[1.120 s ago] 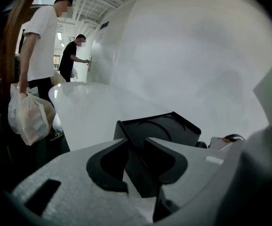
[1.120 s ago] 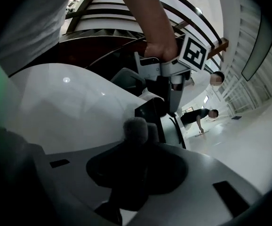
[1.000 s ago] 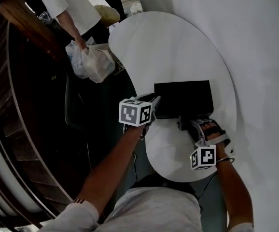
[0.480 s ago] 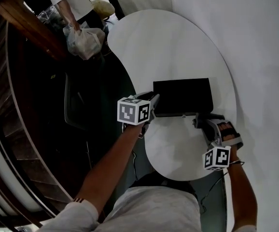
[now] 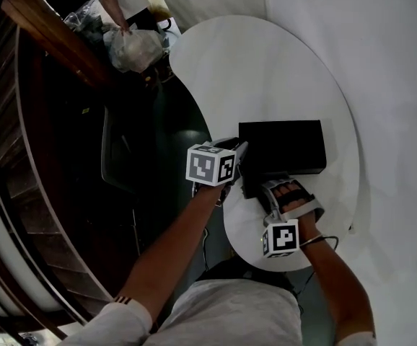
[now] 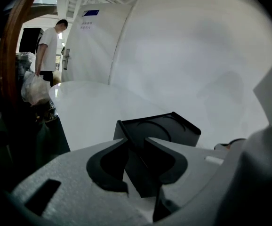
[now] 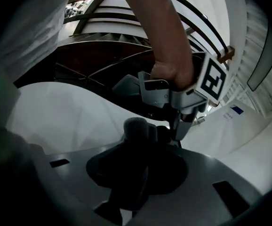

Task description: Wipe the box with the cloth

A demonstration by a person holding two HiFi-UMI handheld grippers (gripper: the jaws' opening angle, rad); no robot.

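Now the right gripper (image 5: pixel 255 189) sits at the near-left end of the box (image 5: pixel 282 146), just beside the left gripper (image 5: pixel 240 154); half a second ago it was out by the box's near-right corner. The box and the left gripper have barely shifted on the white round table (image 5: pixel 266 71). The bystander (image 6: pixel 46 44) with the plastic bag (image 5: pixel 135 47) has drifted further toward the top of the head view.

The left gripper's jaws are clamped on the near corner of the black box, its wall pinched between them. The right gripper's jaws are closed on a bunched dark cloth (image 7: pixel 137 128), which sticks up past their tips.

The box is shut, with a curved line across its lid, so nothing inside shows. The bag bulges, but its contents cannot be made out.

From the head view, dark cloth against dark box blurs together, and neither view shows whether the cloth touches the box. The bystander is cut off at the head view's top edge.
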